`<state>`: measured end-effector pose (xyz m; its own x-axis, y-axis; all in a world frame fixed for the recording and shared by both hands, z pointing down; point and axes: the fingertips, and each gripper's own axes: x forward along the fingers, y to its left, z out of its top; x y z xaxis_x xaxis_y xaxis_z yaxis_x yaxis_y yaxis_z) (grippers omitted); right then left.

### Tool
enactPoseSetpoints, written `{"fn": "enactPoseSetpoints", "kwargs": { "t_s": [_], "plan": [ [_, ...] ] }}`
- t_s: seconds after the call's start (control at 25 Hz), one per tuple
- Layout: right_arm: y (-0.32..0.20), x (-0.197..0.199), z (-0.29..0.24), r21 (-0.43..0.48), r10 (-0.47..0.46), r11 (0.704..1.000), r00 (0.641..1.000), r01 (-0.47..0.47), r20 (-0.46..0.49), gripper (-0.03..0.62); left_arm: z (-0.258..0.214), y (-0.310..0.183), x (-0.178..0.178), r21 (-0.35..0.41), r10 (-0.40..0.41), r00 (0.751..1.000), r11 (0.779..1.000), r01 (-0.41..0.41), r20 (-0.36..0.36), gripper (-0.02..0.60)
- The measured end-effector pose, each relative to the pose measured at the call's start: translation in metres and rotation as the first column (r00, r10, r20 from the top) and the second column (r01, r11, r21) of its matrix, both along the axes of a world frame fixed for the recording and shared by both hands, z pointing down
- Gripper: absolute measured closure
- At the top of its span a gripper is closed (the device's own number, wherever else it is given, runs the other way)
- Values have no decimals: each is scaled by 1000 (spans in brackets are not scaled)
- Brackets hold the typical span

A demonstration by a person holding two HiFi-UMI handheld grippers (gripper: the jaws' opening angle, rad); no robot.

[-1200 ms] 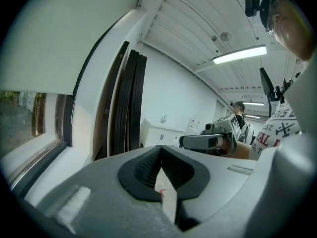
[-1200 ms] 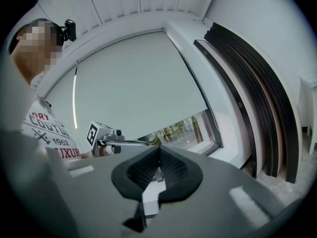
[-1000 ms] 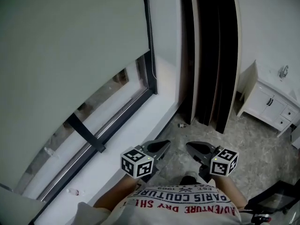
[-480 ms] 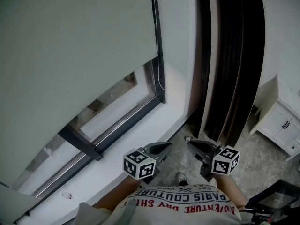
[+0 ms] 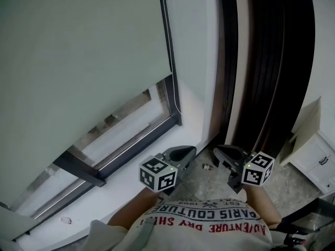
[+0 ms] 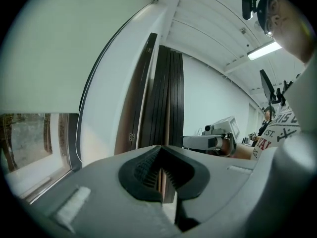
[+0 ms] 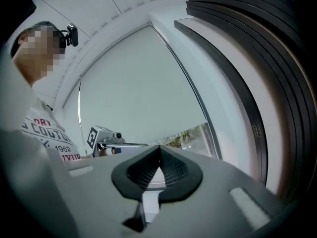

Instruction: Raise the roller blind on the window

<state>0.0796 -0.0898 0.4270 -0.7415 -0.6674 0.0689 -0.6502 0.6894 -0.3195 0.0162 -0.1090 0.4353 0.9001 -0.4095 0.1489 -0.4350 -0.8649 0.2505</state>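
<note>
Pale grey-green roller blind (image 5: 78, 61) lowered over most of the window, a low strip of glass (image 5: 125, 122) bare beneath its hem. Thin pull cord (image 5: 168, 51) along its right edge. Left claw (image 5: 189, 151) and right claw (image 5: 218, 151) both pressed together, empty, side by side, well apart from blind and cord. Blind's top cut off at the picture's edge; cord's lower end hard to trace; white cabinet (image 5: 314, 158) cropped at right.
</note>
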Motion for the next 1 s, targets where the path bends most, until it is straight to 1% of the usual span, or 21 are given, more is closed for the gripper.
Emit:
{"fn": "enactPoseSetpoints", "kwargs": {
  "t_s": [0.28,0.4,0.48,0.64,0.72,0.84,0.92,1.0],
  "plan": [
    [-30,3,2,-2,-33,999,999,33,27,591,-5,-34,-1,29,-50,999,998,49,9,578],
    [-43,3,3,-6,-41,999,998,41,37,591,-7,-48,-2,51,-56,998,997,55,31,578],
    [-51,2,5,-6,-46,999,999,46,27,591,-8,-64,-4,51,-70,997,996,68,42,578],
    [-75,12,9,-24,-19,1000,1000,19,-8,591,-14,-106,3,41,-69,997,997,68,17,578],
    [-91,20,13,-40,1,999,1000,-2,-24,591,-15,-128,11,51,-59,998,997,58,19,578],
    [-120,40,25,-69,32,997,999,-33,-17,591,-10,-168,28,67,-51,998,997,49,33,578],
    [-139,52,40,-107,48,993,999,-48,-6,591,-4,-199,36,63,-71,997,996,69,20,578],
    [-155,52,54,-150,48,988,999,-46,7,591,1,-231,39,64,-96,995,993,95,9,578]
  ]
}}
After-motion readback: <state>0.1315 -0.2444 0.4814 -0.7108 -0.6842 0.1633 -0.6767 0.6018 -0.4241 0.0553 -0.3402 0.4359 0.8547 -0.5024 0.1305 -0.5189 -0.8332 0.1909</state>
